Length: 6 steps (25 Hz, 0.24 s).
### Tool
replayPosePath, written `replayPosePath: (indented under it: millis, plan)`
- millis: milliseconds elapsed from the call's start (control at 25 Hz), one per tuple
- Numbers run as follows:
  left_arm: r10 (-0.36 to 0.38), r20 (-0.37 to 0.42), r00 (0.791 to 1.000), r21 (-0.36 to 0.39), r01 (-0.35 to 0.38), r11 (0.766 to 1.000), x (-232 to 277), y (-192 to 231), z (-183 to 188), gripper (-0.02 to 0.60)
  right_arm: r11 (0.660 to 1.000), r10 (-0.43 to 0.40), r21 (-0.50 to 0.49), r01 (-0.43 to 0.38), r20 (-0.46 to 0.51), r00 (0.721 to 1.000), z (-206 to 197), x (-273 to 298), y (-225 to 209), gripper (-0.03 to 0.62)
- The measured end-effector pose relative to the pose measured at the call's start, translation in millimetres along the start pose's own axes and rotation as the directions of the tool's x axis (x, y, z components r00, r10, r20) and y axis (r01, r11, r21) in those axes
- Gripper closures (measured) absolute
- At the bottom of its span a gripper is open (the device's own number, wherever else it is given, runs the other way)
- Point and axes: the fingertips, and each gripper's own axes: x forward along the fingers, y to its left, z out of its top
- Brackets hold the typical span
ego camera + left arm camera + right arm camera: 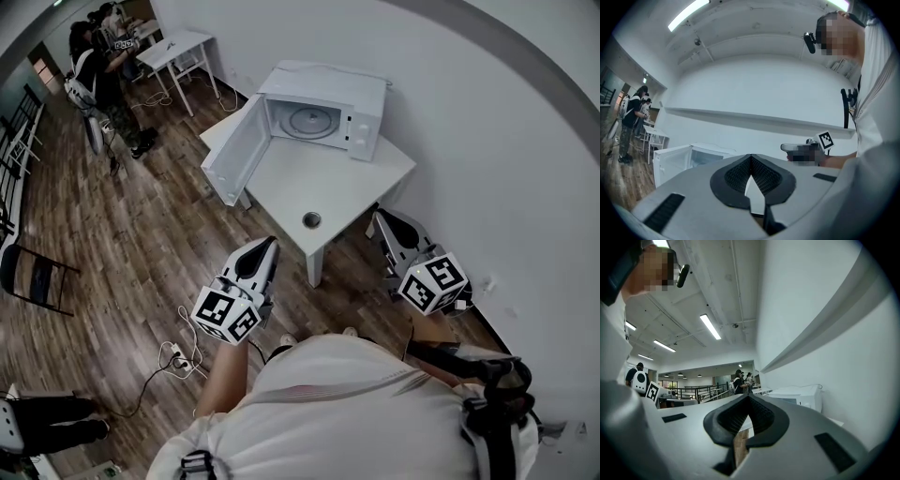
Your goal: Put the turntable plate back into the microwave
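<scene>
The white microwave [361, 112] stands at the back of a white table [352, 192] with its door [232, 155] swung wide open to the left. A round glass turntable plate [312, 122] lies inside the cavity. Both grippers hang level in front of the table, off its near edge and apart from everything on it. My left gripper [270, 243] [751, 158] has its pads together with nothing between them. My right gripper [379, 217] [749, 397] is shut and empty too. The microwave [693, 157] [799, 397] shows beyond the jaws in both gripper views.
A small round grey object [311, 219] sits near the table's front corner. A white wall runs along the right. On the wooden floor lie a power strip with cable [178, 359] and a folding chair [33, 277]. People [103, 56] stand by another table [183, 47] far left.
</scene>
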Motion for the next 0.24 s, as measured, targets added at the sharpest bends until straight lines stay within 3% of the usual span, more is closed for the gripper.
replayPosePath:
  millis: [240]
  plan:
    - [0.001,0.004,1.000,-0.022,-0.001,1.000,-3.3,8.3,-7.3,0.571,1.000,-0.018,-0.008,0.018,0.000,1.000,-6.2,4.5,0.5,0.589]
